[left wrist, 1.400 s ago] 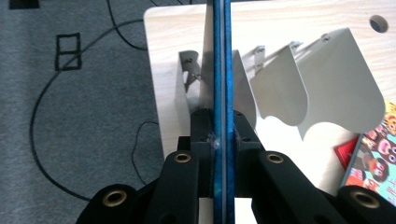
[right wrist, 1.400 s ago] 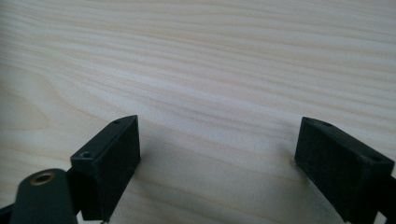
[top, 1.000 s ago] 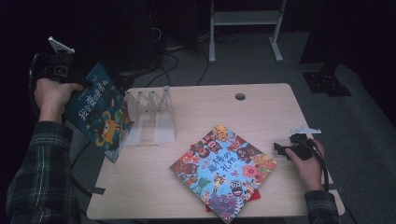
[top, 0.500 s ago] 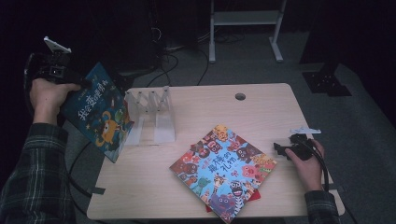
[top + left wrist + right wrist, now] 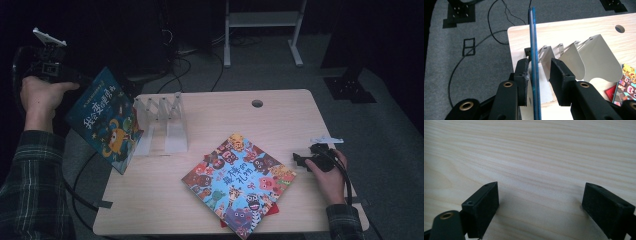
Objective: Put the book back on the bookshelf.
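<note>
The left gripper (image 5: 75,80), at about ten o'clock in the high view beyond the bench's left edge, has just been opening its jaws, and the blue book (image 5: 104,120) stands between them. In the left gripper view the book (image 5: 534,75) shows edge-on: the left pad lies against or just beside its cover, while the right pad stands clear with a gap, so the jaws are part open and no longer pinch it. The book hangs tilted off the bench's left edge, its lower corner down at about eight o'clock, its cover facing the bench.

Going near to far over the bench (image 5: 150,200): at about five o'clock lies a colourful book (image 5: 239,183), flat, cover up, turned cornerwise, on top of a red book (image 5: 272,208) whose corner peeks out beneath it. At about three o'clock the right gripper (image 5: 299,160) rests low on the bench in a hand (image 5: 330,177), just beside the colourful book's right corner, apart from it. In the right gripper view its jaws stand wide with bare wood (image 5: 529,157) between them.

Farther back, at about eleven o'clock, a clear book rack (image 5: 162,120) with upright dividers stands just right of the blue book. A cable hole (image 5: 257,103) sits near the far edge at twelve o'clock.
</note>
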The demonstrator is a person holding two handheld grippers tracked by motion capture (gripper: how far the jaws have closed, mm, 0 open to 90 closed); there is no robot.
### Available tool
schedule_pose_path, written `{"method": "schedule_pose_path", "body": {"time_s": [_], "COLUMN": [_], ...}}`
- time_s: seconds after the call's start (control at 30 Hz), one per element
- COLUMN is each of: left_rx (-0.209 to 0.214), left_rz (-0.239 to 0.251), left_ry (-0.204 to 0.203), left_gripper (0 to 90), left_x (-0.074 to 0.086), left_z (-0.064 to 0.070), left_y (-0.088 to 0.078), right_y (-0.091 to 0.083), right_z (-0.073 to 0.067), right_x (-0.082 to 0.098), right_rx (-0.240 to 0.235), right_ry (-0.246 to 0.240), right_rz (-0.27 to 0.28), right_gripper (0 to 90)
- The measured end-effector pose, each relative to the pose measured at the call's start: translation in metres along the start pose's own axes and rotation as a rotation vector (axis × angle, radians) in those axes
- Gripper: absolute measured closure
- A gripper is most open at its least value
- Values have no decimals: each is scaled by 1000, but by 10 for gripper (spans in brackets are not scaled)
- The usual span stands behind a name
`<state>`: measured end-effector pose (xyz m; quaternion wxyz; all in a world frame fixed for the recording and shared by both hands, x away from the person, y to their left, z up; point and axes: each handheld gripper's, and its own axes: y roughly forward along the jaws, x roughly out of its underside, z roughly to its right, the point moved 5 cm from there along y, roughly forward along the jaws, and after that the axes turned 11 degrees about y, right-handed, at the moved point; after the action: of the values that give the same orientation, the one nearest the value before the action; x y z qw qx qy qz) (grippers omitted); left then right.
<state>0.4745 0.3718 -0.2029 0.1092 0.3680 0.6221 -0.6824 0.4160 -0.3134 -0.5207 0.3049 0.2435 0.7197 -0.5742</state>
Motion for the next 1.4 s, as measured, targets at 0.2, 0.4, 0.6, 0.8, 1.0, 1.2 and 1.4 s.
{"method": "schedule_pose_path", "body": {"time_s": [0.2, 0.4, 0.6, 0.8, 1.0, 1.2, 1.4], "left_rx": [5, 60, 132, 181, 189, 244, 260], "left_rz": [23, 34, 38, 22, -1, -44, -66], "left_ry": [26, 40, 81, 124, 122, 198, 256], "left_gripper": [735, 800, 898, 899, 897, 899, 898], "left_x": [-2, 1, 6, 14, 27, 44, 56], "left_z": [9, 25, 46, 71, 88, 111, 129], "left_y": [-3, 1, 5, 13, 28, 40, 53], "right_y": [0, 0, 0, 0, 0, 0, 1], "right_z": [0, 0, 0, 0, 0, 0, 0], "right_x": [0, 0, 0, 0, 0, 0, 0], "right_rx": [0, -1, -3, -4, -5, -5, -5], "right_ry": [0, 0, -2, -4, -5, -5, -7], "right_rz": [0, -2, -3, -3, -3, -4, -3], "right_gripper": [130, 124, 119, 117, 116, 115, 115]}}
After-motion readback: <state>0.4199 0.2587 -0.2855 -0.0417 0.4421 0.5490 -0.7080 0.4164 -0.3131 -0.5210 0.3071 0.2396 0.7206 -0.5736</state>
